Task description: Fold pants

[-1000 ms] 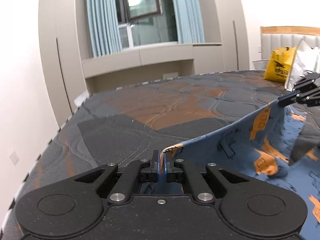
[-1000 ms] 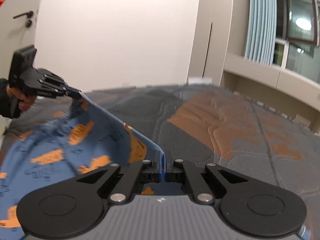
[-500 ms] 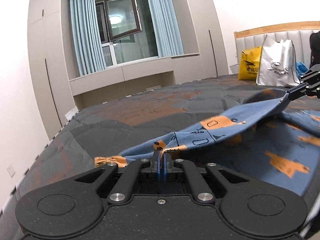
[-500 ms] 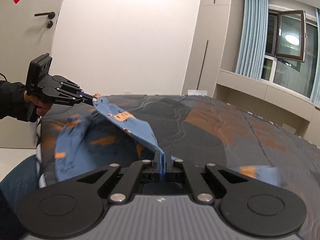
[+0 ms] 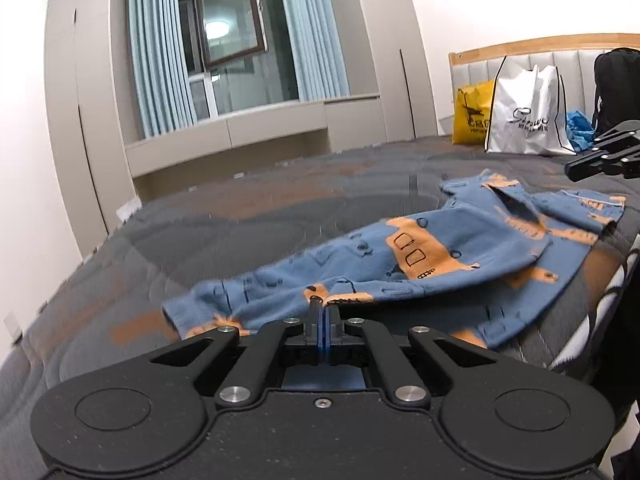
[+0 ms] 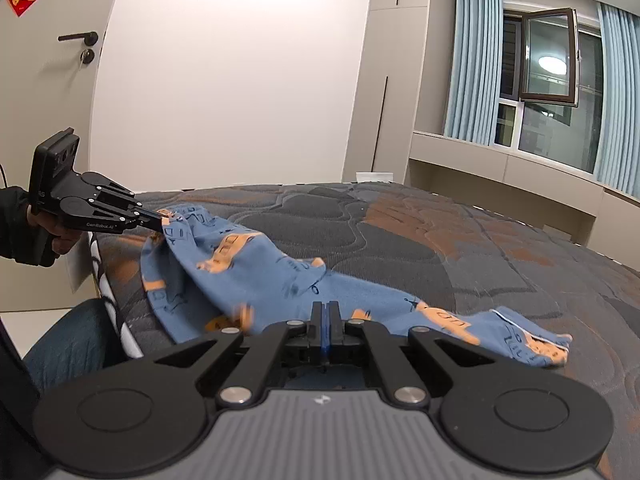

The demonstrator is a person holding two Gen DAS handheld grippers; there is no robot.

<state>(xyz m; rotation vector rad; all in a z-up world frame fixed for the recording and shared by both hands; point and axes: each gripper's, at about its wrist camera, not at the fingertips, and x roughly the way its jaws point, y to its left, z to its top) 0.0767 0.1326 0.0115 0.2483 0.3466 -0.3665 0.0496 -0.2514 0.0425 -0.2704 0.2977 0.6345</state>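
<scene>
Left hand-held gripper (image 5: 322, 307) clamps pants (image 5: 432, 256) edge; right hand-held gripper (image 6: 325, 312) closed, grip unclear.

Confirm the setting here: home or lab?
A home bedroom, most likely: a quilted mattress with a padded headboard, a curtained window, and shopping bags on the bed.

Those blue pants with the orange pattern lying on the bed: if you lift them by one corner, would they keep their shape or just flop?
Probably flop: the blue pants sag and wrinkle between the left gripper and right gripper, both pinching the fabric. They look light, since thin fingertips carry the edge. They seem unlikely to slide far on the quilted mattress.
</scene>
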